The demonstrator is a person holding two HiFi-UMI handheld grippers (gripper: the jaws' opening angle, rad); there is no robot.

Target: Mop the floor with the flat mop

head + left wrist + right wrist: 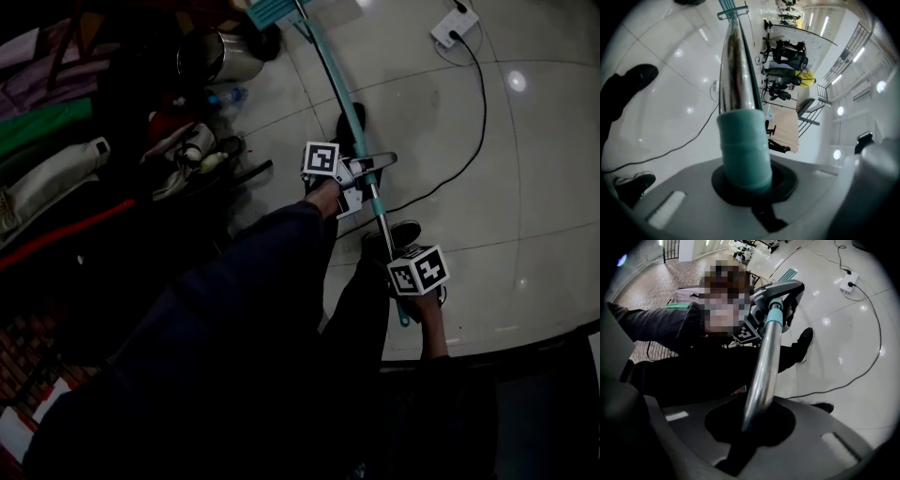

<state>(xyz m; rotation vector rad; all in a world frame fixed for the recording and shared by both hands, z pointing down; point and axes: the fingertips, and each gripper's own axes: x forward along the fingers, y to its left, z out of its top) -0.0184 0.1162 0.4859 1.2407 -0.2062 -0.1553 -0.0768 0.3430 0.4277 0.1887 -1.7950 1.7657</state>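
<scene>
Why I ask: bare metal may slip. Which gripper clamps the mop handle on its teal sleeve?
The left gripper: its jaws close on the mop handle at the teal sleeve. The right gripper clamps the bare metal shaft instead.

Paved in glossy white floor tiles [534,187], spotted with bright light reflections [516,81]. Crowded at the left with heaped garments [47,178], a steel bin [225,56] and a plastic bottle [230,96]. Crossed by a black cable [484,112] running from a white power strip [454,25]. Edged farther off by office chairs [788,52] and a metal railing [846,54]
</scene>
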